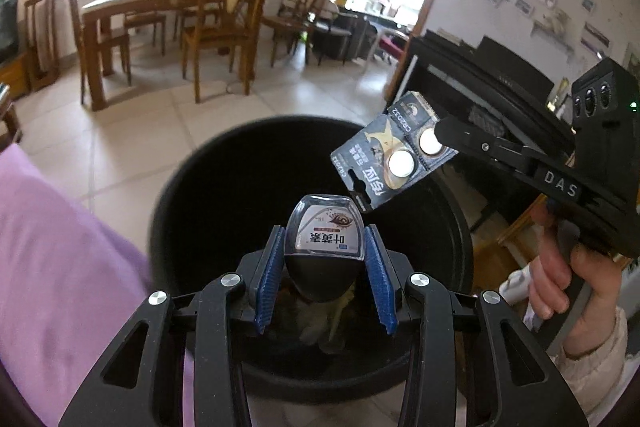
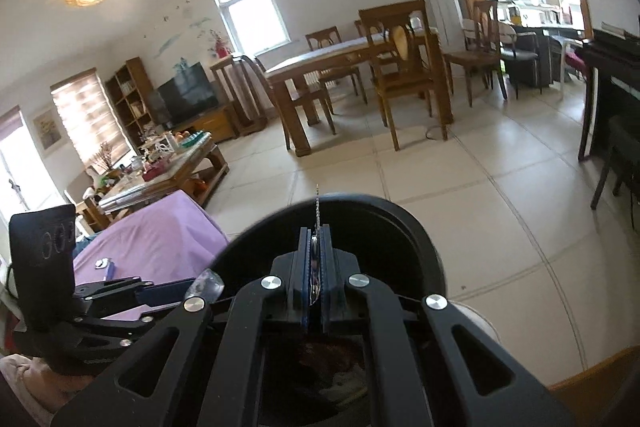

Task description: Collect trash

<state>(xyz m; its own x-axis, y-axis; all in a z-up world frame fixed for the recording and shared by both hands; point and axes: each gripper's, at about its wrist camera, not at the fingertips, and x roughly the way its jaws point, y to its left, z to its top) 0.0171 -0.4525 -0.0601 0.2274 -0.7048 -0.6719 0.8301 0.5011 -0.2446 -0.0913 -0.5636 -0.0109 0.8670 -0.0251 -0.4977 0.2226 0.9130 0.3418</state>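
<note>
Blue ribbed pads lined the jaws of the left gripper (image 1: pixel 325 259), and between them a small bottle (image 1: pixel 325 233) was clamped, its clear, rounded body turned away from the camera and its black tapered cap pointing back toward it. A white printed label was seen on the clear plastic. The gripper was angled downward, so that the bottle was held over the mouth of a round black bin (image 1: pixel 192 187) standing on the pale tiled floor (image 1: pixel 132 147).

The right gripper (image 2: pixel 316 247) was pressed shut on a flat card of button batteries (image 1: pixel 394 151), seen edge-on as a thin strip in the right wrist view. In the left wrist view the card was shown as dark printed cardboard with two round silver cells under blisters, tilted and held by one corner above the far right rim of the bin. That gripper was carried pistol-fashion by a hand (image 1: pixel 560 279) wrapped round its grip, a pale padded sleeve (image 1: pixel 596 363) at the wrist.

Crumpled, pale rubbish was visible at the bottom of the bin. A lilac cloth (image 1: pixel 52 267) was spread just beside the bin on the left.
</note>
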